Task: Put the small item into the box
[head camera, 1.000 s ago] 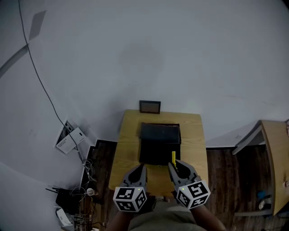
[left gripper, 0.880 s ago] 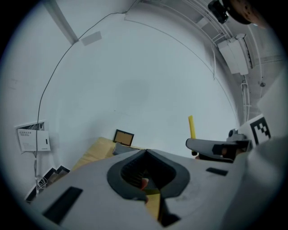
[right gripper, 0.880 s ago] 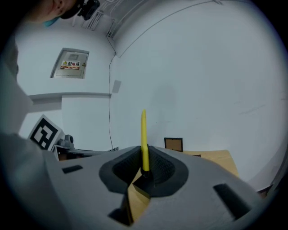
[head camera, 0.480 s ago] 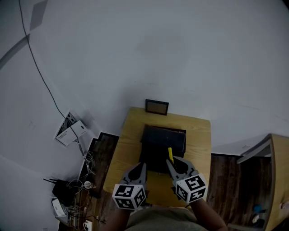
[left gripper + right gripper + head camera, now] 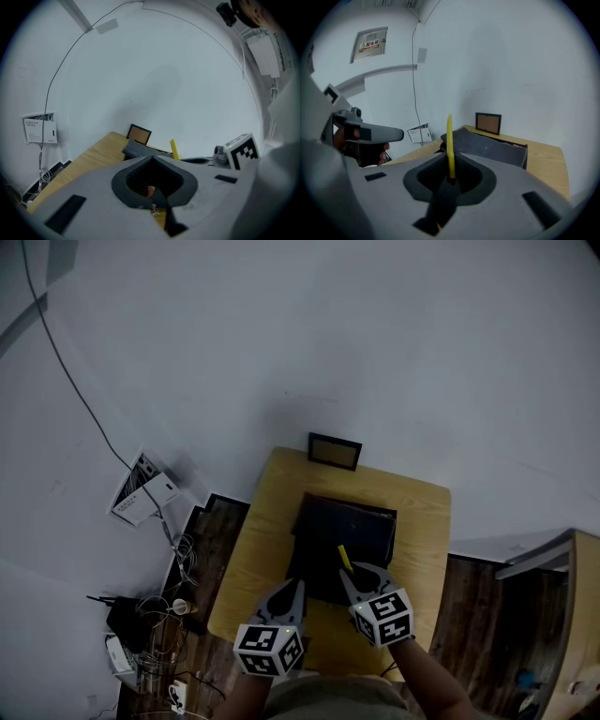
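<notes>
Right claw: I see the right gripper [image 5: 450, 174] clamped narrow on a thin yellow plastic strip [image 5: 450, 140], with the pads pinching its lower end.
Strip pose: it stands nearly upright out of the jaw tips. In the head view the thin yellow plastic strip [image 5: 345, 558] pokes forward from the right gripper [image 5: 344, 573].
Strip location: it sits over the near part of the dark rectangular box [image 5: 343, 538]. From my feed I cannot tell whether it is over the opening or only over the front wall.
Left claw: the left gripper [image 5: 152, 158] has its jaws together, and I make out nothing gripped between the tips. In the head view the left gripper [image 5: 297, 585] sits just beside the right one, at the near edge of the box.
Box: the dark rectangular box [image 5: 488, 149] rests in the middle of the light wooden table [image 5: 422, 549], with its top facing up.
Behind the box: a small dark-framed picture with a brown centre [image 5: 334, 450] stands at the far table edge, against the white wall [image 5: 309, 334].
Cross view: from the left gripper view I see the strip [image 5: 174, 149] rising beside the box [image 5: 138, 150], with the frame [image 5: 139, 135] beyond.
</notes>
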`<action>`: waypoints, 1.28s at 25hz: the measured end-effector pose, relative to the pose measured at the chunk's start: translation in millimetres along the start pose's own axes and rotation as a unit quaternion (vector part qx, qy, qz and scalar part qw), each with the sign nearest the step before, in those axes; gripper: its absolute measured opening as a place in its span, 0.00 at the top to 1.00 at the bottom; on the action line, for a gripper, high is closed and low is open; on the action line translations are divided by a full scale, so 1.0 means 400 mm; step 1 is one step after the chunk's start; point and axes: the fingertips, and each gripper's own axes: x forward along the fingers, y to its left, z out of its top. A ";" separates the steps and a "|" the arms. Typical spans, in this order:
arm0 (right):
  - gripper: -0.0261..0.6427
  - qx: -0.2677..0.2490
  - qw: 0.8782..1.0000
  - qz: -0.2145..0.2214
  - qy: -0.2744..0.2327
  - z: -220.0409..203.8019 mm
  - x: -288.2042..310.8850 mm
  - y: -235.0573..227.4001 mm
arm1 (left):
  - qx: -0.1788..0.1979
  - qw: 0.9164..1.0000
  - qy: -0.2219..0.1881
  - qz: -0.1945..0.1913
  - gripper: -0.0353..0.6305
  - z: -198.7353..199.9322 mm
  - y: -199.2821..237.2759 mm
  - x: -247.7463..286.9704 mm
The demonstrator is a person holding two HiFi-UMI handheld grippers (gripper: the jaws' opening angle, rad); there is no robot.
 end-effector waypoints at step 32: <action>0.83 -0.002 0.971 0.080 0.224 -0.260 0.217 0.031 | -0.016 1.000 0.009 0.016 0.94 -0.029 0.036 0.016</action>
